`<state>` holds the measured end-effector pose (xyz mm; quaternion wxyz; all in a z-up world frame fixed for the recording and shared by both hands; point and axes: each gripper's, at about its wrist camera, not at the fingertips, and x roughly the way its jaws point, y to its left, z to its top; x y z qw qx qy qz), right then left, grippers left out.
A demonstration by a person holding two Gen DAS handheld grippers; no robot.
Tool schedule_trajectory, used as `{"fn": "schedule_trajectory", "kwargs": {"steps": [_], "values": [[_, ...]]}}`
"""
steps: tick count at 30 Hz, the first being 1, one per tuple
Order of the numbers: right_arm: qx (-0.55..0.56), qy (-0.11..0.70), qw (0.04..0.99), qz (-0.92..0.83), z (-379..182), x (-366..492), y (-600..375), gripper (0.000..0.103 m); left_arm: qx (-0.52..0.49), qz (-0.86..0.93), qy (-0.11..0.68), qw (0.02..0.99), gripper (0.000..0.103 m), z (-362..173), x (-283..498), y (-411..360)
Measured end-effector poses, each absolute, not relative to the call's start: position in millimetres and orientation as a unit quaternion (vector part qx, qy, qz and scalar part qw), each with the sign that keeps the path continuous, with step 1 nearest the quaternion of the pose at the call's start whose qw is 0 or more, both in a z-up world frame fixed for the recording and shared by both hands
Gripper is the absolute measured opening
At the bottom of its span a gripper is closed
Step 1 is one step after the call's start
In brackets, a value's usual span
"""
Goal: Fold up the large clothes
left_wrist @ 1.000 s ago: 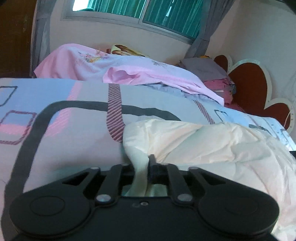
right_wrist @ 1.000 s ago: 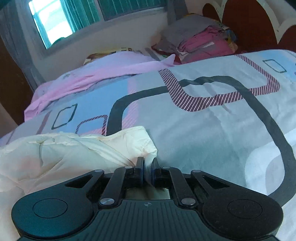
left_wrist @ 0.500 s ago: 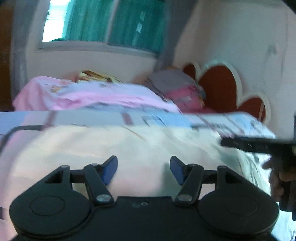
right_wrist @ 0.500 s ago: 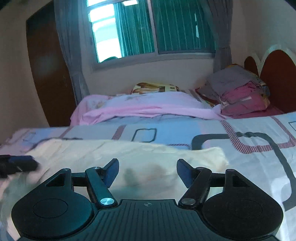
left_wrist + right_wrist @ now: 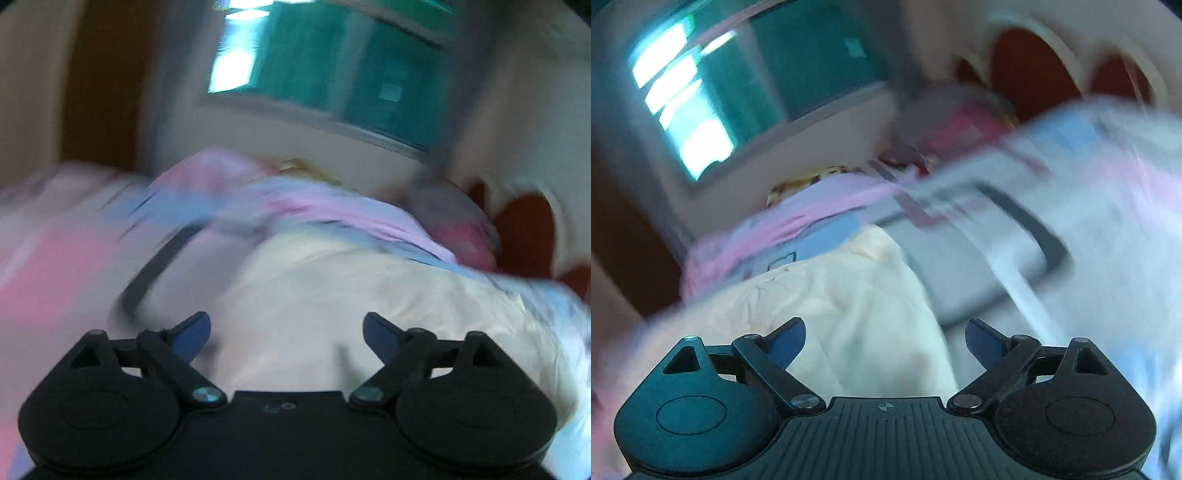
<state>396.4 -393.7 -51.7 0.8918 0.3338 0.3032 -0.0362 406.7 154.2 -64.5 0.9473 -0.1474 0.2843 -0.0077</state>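
Note:
A cream-white garment lies spread on the patterned bed sheet. My left gripper is open and empty, held above the garment's near part. In the right wrist view the same garment lies below and to the left, its right edge ending near the middle. My right gripper is open and empty above that edge. Both views are blurred by motion.
A pink blanket lies across the far side of the bed, with a pile of folded pink and grey clothes beside the red heart-shaped headboard. A window and a brown door stand behind.
One second ago both grippers were shut on the garment's corners. They have let go, opened wide and lifted, and both cameras now swing fast.

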Motion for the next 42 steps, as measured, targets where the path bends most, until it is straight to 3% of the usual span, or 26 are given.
{"fn": "schedule_trajectory", "kwargs": {"steps": [6, 15, 17, 19, 21, 22, 23, 26, 42], "values": [[0.522, 0.301, 0.797, -0.025, -98.3, 352.3, -418.2, 0.093, -0.354, 0.027, 0.318, 0.879, 0.084, -115.9, 347.7, 211.6], [0.551, 0.304, 0.777, -0.015, -112.5, 398.1, -401.3, 0.092, -0.471, -0.012, 0.308, 0.826, 0.074, -146.7, 390.8, 191.4], [0.53, 0.317, 0.786, -0.025, -111.2, 408.8, -397.9, 0.076, -0.478, -0.007, 0.305, 0.823, 0.069, -153.7, 399.0, 189.8], [0.519, 0.321, 0.792, -0.03, -110.5, 412.9, -395.4, 0.068, -0.474, -0.002, 0.311, 0.824, 0.06, -154.6, 403.6, 187.8], [0.507, 0.325, 0.798, -0.031, -111.3, 410.8, -389.9, 0.055, -0.465, -0.005, 0.317, 0.827, 0.041, -153.4, 405.7, 187.2], [0.503, 0.323, 0.801, -0.028, -111.0, 411.2, -388.9, 0.044, -0.457, -0.008, 0.319, 0.83, 0.036, -152.1, 406.7, 186.1], [0.497, 0.321, 0.806, -0.024, -112.6, 408.0, -383.7, 0.04, -0.447, -0.012, 0.319, 0.835, 0.029, -150.9, 408.7, 184.0], [0.468, 0.318, 0.824, -0.018, -101.1, 398.1, -376.4, 0.025, -0.416, -0.017, 0.314, 0.853, 0.019, -134.7, 407.2, 176.5], [0.411, 0.32, 0.853, 0.005, -59.8, 345.0, -379.4, 0.021, -0.389, -0.028, 0.292, 0.873, 0.017, -87.5, 333.4, 161.6]]}}
